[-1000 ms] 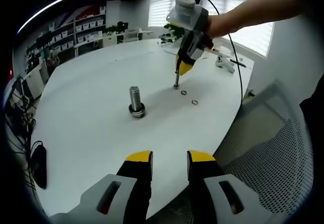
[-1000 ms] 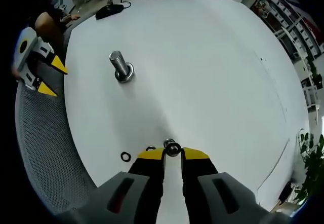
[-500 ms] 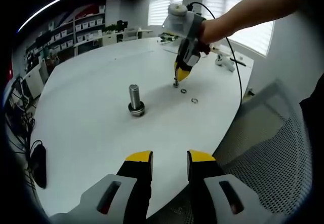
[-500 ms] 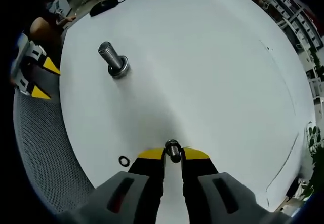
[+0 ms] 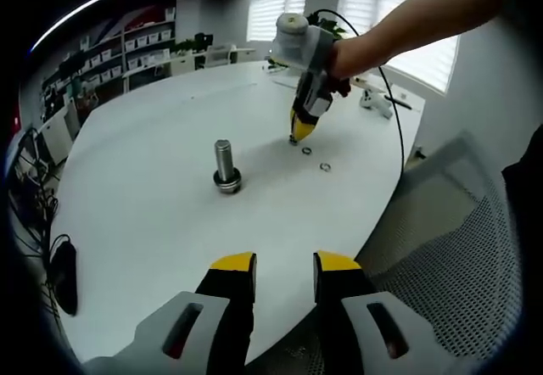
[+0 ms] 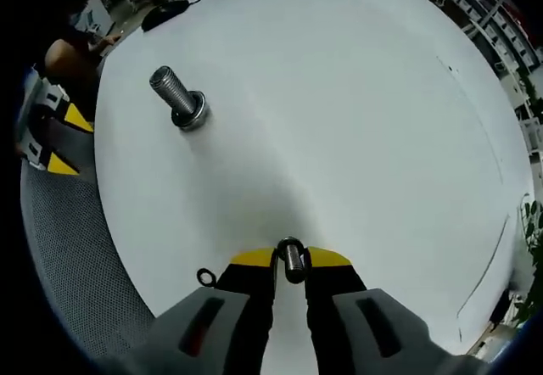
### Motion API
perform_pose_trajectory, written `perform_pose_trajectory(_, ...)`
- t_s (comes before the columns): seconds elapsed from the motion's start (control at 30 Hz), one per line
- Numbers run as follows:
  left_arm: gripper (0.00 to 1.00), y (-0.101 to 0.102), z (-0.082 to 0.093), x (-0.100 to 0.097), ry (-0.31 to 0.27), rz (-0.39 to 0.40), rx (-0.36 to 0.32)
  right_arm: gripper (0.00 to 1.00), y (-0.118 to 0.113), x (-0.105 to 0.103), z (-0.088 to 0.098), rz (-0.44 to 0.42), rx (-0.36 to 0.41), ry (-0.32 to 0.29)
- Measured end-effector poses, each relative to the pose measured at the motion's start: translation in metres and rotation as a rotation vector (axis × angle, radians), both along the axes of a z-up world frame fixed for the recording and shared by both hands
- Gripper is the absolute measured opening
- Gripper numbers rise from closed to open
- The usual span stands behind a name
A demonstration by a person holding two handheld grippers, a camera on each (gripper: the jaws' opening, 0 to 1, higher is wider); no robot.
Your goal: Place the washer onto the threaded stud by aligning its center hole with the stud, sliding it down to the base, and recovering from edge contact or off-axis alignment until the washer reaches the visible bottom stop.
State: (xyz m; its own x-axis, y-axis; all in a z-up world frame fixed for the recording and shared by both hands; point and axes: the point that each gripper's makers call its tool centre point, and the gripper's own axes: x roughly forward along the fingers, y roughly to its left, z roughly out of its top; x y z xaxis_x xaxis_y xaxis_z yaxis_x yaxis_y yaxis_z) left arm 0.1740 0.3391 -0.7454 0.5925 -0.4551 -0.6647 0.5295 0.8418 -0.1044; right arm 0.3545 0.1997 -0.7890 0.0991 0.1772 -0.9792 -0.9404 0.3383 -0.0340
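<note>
Right gripper view: right claw (image 6: 290, 259) pinching washer (image 6: 291, 260) | left claw (image 5: 284, 265) spread | stud (image 6: 176, 99) well apart.

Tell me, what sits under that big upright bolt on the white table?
A dark round collar rings the foot of the threaded stud, resting on the table. Whatever lies beneath that collar is covered.

We see a smooth, matt white table (image 6: 356, 120). The stud (image 6: 174, 97) at the upper left of the right gripper view is shiny grey metal with rough ridges. Our right gripper (image 6: 290, 259) has yellow plastic tips. The chair (image 5: 450, 248) at the right of the left gripper view looks like grey mesh cloth.
</note>
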Motion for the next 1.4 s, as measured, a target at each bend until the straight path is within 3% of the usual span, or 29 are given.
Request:
perform_pose_trajectory(0.9,0.25,-0.001,-0.001,-0.001,0.003,-0.007,-0.001,0.20,-0.013,-0.006,0.008,-0.067,0.036,-0.035)
perform_pose_trajectory(1.17,0.25,0.000,0.000,-0.001,0.001,0.002,-0.005,0.20,-0.024,-0.018,0.005,-0.072,0.023,-0.016)
perform_pose_trajectory(1.4,0.25,0.002,0.000,0.000,-0.003,0.006,0.001,0.20,-0.020,-0.030,0.004,-0.065,0.028,-0.006)
